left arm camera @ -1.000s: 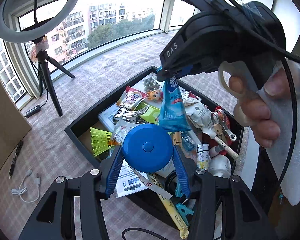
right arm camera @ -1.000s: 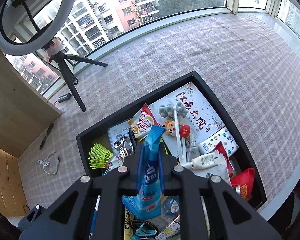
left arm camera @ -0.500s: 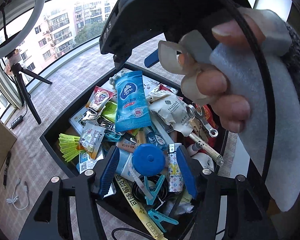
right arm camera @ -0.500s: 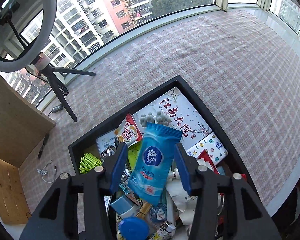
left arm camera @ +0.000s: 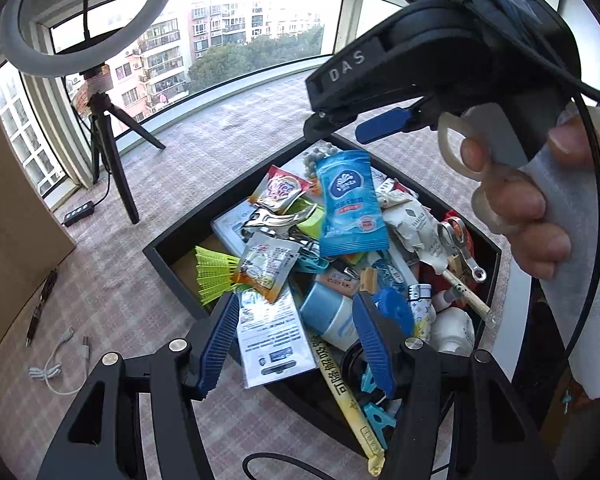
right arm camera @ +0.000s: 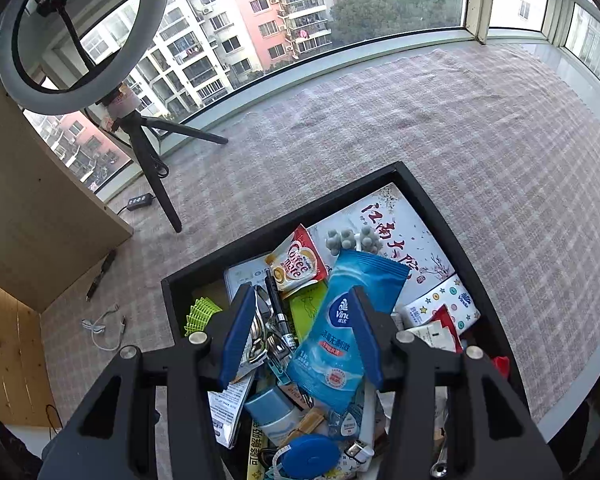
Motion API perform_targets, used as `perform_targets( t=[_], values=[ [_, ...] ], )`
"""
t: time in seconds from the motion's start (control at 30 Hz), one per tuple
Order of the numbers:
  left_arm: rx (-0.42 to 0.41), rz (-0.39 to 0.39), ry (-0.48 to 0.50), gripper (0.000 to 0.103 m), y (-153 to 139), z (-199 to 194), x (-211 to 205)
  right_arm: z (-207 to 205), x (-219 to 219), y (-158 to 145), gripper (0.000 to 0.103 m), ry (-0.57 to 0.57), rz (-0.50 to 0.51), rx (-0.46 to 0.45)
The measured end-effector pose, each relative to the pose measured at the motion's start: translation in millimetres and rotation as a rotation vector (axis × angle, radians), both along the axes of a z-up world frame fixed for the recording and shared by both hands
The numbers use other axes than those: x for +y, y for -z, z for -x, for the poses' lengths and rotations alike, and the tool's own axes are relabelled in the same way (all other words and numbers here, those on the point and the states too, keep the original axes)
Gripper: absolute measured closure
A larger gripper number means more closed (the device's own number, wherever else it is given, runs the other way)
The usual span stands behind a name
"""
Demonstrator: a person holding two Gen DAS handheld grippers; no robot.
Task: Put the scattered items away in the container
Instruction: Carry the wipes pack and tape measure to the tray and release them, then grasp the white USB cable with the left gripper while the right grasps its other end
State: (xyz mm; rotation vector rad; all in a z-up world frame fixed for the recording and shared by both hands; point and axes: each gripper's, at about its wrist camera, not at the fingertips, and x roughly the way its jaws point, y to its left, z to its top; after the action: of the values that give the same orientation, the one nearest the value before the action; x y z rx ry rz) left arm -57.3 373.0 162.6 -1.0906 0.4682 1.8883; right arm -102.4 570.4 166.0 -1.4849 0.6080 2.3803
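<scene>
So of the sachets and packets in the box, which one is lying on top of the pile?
The blue wipes packet, lying flat over the other items. The red-and-white Coffee-mate sachet sits beside it, its corner tucked beneath, and the star-patterned tissue pack lies lower, by the box wall.

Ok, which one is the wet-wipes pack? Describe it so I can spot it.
Look in the black tray on the checked cloth. On top of the pile, just below the coffee creamer sachet, lies the wipes pack: a long light-blue pouch with a white round logo, the biggest blue thing there.
</scene>
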Motion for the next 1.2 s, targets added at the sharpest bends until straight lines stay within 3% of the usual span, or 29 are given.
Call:
perform_targets(
  t=[0.43,0.67,0.93,1.2],
  values=[
    [0.019,0.059,-0.246,0.046,17.2,83.1,-106.1,39.5,-91.4,1.4,0.056,-0.26,-0.049,0.027],
    [0.046,0.098,-0.319,0.046,29.6,116.4,-163.9,56.7,-152.7,10.7,0.056,-0.452,-0.051,0.05],
    [0.05,0.14,-0.266,0.047,53.2,147.2,-223.7,61.6,-244.4,32.3,0.056,-0.763,-0.155,0.028],
    [0.014,0.227,-0.135,0.046,85.7,179.5,-255.6,66.6,-317.8,66.9,0.057,-0.987,-0.183,-0.008]
  ],
)
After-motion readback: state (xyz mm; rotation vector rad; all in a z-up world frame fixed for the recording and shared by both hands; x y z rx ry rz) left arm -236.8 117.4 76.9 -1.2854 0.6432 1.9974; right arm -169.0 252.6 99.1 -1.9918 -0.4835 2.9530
